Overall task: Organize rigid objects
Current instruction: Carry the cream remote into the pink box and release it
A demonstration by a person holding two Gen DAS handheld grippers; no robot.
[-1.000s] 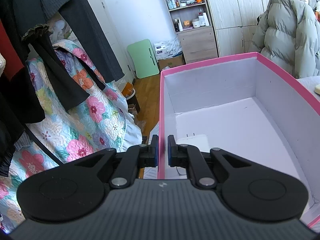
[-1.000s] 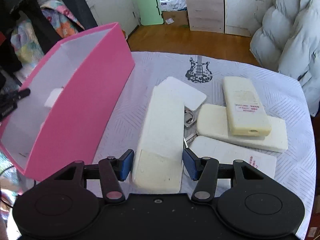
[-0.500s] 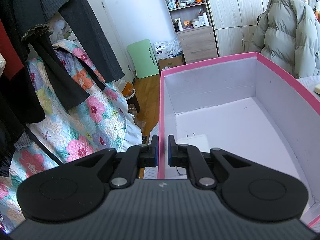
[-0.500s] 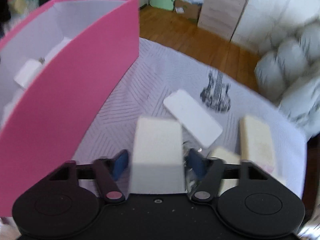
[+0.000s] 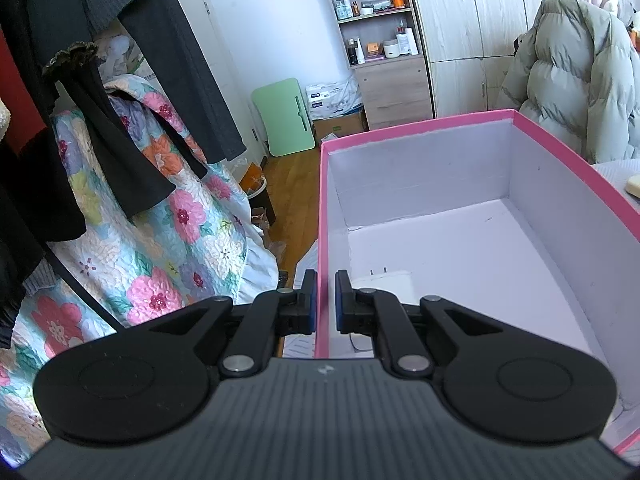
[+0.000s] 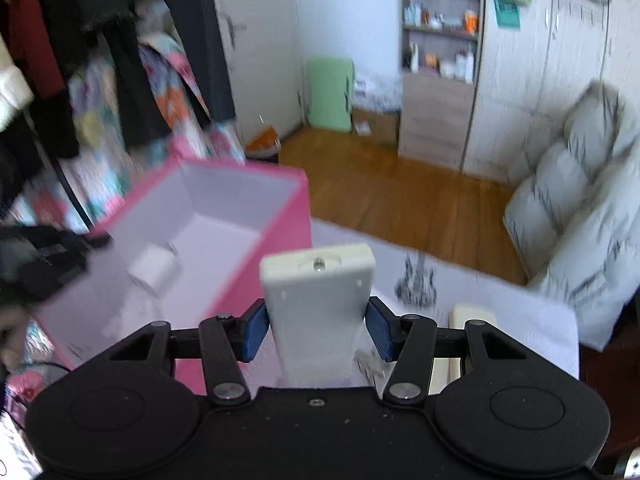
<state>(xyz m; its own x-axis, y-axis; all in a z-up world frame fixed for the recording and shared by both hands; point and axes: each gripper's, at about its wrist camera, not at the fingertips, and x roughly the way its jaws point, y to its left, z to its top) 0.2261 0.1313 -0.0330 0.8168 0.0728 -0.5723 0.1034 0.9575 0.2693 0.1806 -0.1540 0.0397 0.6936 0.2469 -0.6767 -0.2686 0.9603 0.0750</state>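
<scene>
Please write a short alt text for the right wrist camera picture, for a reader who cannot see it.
The right gripper holds a cream-white remote control between its blue pads, raised above a table. To the left stands an open pink box with a small white charger inside. The picture is blurred; behind are a wooden floor and cupboards.

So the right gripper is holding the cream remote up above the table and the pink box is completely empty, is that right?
Not quite. The right gripper does hold the cream remote up, but the pink box is not empty: the right wrist view shows a small white charger lying inside it.
</scene>
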